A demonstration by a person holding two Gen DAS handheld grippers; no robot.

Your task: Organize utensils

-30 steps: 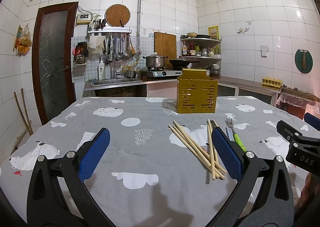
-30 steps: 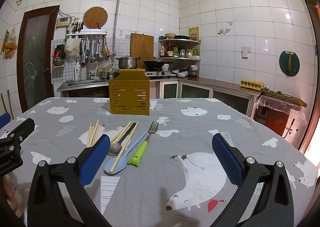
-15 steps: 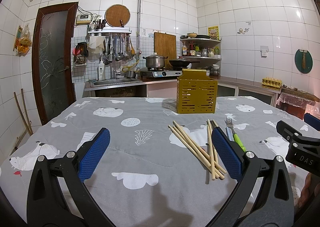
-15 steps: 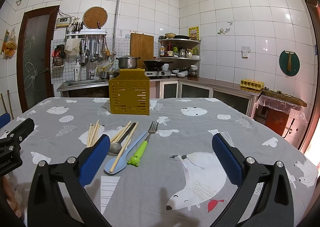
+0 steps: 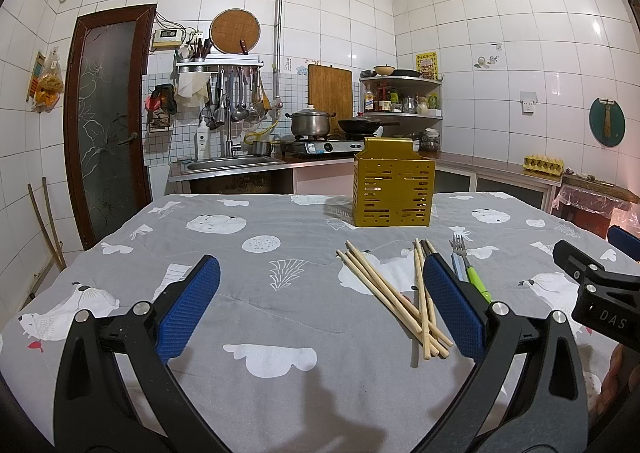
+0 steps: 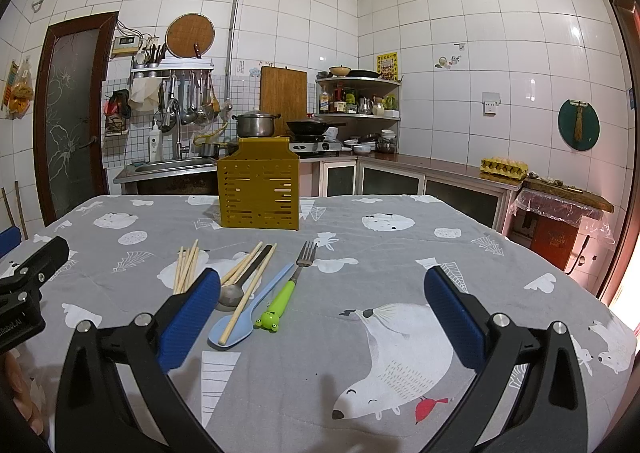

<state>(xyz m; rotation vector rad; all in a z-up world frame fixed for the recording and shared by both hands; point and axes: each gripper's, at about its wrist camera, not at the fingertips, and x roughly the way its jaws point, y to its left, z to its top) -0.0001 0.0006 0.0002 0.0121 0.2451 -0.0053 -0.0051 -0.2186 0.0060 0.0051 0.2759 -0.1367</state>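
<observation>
Both tongs spread wide above the surface, gripping nothing.

Left tongs (image 5: 320, 305) hover with blue pads apart over grey cloth (image 5: 248, 285); chopsticks (image 5: 392, 297) lie fanned just inside the right pad. Further right, in the right view, a dark spoon (image 6: 240, 285), a blue spoon (image 6: 248, 313) (a chopstick lies across it) and a green-handled fork (image 6: 292, 285) lie side by side. Right tongs (image 6: 320, 309) gape over a bear print. The yellow holder (image 6: 258, 193) stands upright beyond the utensils, well apart from them.
</observation>
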